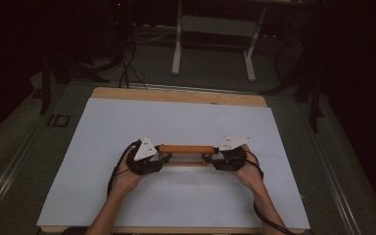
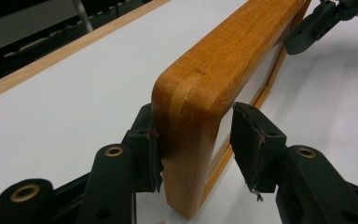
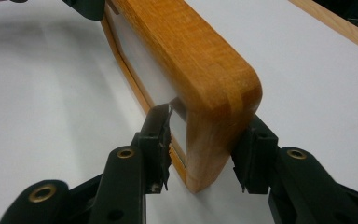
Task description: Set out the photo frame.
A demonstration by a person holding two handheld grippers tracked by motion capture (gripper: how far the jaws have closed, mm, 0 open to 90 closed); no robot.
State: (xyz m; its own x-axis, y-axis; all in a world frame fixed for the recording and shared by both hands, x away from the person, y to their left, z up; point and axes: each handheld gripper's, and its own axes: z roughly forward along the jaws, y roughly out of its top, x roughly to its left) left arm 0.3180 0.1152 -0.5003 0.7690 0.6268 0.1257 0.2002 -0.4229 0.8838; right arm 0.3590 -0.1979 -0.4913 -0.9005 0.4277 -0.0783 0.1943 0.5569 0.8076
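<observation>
High view showed the wooden frame standing on edge near the middle of the desk. The left gripper straddled one end loosely, one pad clear; the right gripper clamped the other. Lifting remained. Honey-coloured wood, rounded corners, pale panel.

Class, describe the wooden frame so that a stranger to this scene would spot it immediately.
Start at the white table. Near its middle a wooden frame stands on edge between the left claw and the right claw. Its rounded orange-brown corners and pale panel set it apart from the black claws.
</observation>
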